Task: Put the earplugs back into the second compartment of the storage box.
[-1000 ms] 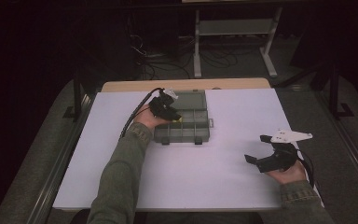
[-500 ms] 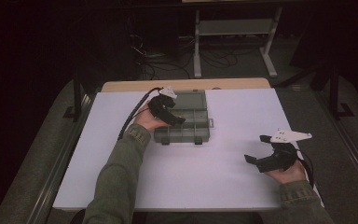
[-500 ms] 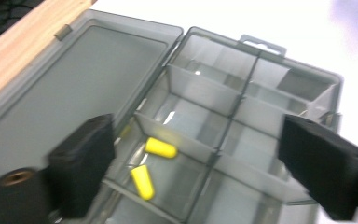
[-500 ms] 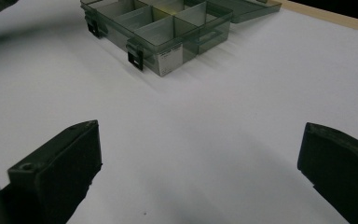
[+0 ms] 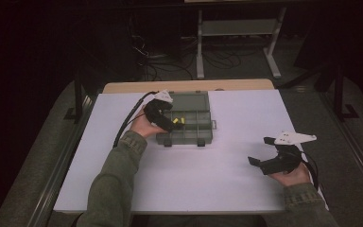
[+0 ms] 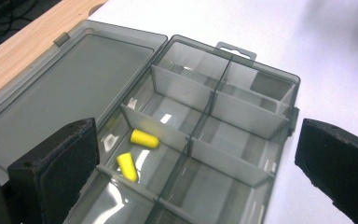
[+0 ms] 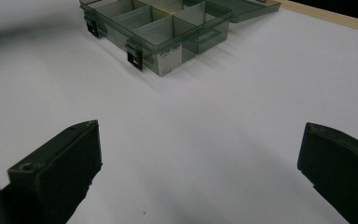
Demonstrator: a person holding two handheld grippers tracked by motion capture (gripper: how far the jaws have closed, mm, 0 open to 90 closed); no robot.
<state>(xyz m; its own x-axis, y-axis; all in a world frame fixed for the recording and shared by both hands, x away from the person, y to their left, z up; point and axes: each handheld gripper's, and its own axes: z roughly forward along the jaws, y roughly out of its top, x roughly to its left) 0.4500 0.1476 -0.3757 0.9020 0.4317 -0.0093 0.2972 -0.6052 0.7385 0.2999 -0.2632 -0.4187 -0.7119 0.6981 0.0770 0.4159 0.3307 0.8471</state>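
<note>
A grey see-through compartment box lies on the white table top with its lid folded back flat. Two yellow earplugs lie loose in one compartment at the box's left side, and they show as a yellow spot in the high view. My left gripper hovers just above that side; its jaws have just been opening and stand wide with nothing between them. My right gripper rests open over bare table at the right, facing the box, jaws apart around nothing.
The white sheet covers the table, with a strip of wood at its far edge. Behind the table stand a metal rack and floor cables. The other compartments I can see into hold nothing.
My left gripper has drawn back a little toward the box's left edge and risen, its jaws spread wide. The yellow earplugs now show in the compartment. The right gripper has stayed put.
</note>
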